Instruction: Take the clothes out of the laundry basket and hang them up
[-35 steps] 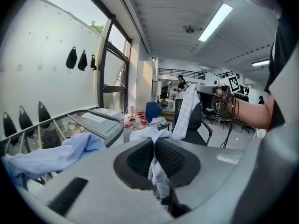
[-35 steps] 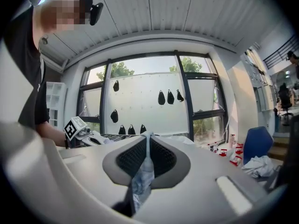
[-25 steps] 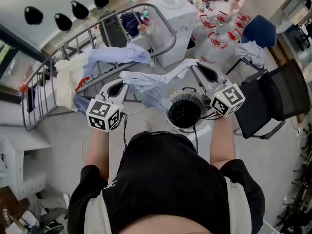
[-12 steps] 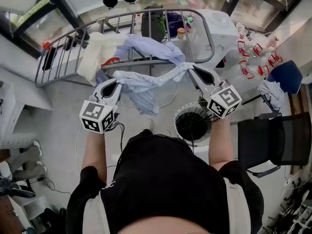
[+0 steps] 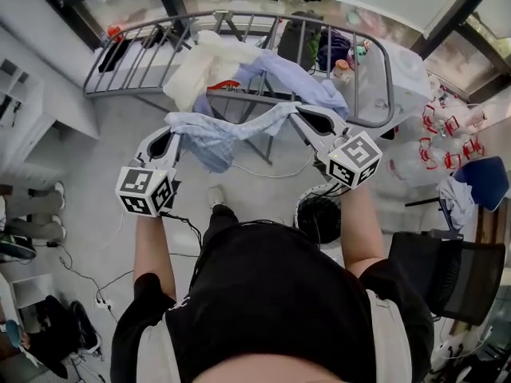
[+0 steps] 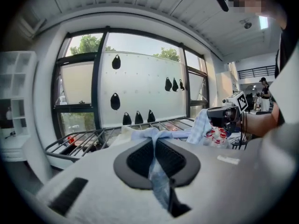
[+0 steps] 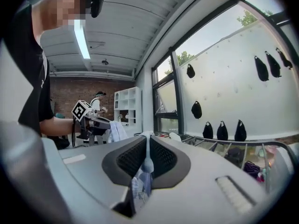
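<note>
A light blue checked garment (image 5: 219,132) hangs stretched between my two grippers in the head view. My left gripper (image 5: 176,128) is shut on its left end, and the cloth (image 6: 154,135) is pinched between the pads. My right gripper (image 5: 293,113) is shut on the other end, where a thin fold of cloth (image 7: 147,160) runs between its pads. The garment hangs just in front of the grey drying rack (image 5: 128,58). The round laundry basket (image 5: 310,216) stands on the floor below my right arm, its inside dark.
A cream garment (image 5: 204,64) and a lavender shirt (image 5: 297,80) lie over the rack. Dark clothes (image 5: 302,40) hang at its far side. A white appliance (image 5: 403,74) stands to the right, with a black chair (image 5: 447,274) and a blue chair (image 5: 485,180) beyond.
Both grippers have carried the stretched garment leftwards, away from above the basket and up to the drying rack. The rack now fills the top of the head view.
</note>
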The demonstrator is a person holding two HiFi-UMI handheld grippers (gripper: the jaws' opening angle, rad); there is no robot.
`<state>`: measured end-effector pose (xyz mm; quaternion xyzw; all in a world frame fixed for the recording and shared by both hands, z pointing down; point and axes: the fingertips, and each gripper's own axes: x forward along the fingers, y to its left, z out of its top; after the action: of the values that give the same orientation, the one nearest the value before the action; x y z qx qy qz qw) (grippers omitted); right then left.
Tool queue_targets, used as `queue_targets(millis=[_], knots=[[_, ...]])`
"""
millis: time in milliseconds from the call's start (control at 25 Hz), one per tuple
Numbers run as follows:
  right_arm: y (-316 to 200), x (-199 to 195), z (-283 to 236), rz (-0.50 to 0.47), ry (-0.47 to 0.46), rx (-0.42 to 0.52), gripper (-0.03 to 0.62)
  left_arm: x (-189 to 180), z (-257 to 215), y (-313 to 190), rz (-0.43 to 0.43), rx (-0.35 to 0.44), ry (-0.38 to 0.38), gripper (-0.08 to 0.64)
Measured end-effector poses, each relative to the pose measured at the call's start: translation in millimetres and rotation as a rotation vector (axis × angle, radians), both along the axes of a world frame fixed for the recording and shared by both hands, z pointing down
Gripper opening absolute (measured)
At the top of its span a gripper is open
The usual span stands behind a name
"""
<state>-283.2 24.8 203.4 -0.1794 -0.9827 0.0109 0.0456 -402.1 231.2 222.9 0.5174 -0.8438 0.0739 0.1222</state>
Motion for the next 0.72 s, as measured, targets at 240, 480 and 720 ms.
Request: queue_targets(millis=[240,480,720], knots=[[65,-61,-6,-0.132,-0.004,0.024,0.035,-41,-10,67,-0.125,-0.007,-0.022,0.020],[123,-125,-10,-0.236,-0.004,0.017,0.035,-93,-24,116,-0.201,0.003,-0.040,0.020],[169,-175,-10,-0.320,0.004,0.055,0.035,-135,-37,157,-0.272,0.009,-0.080,0.020]])
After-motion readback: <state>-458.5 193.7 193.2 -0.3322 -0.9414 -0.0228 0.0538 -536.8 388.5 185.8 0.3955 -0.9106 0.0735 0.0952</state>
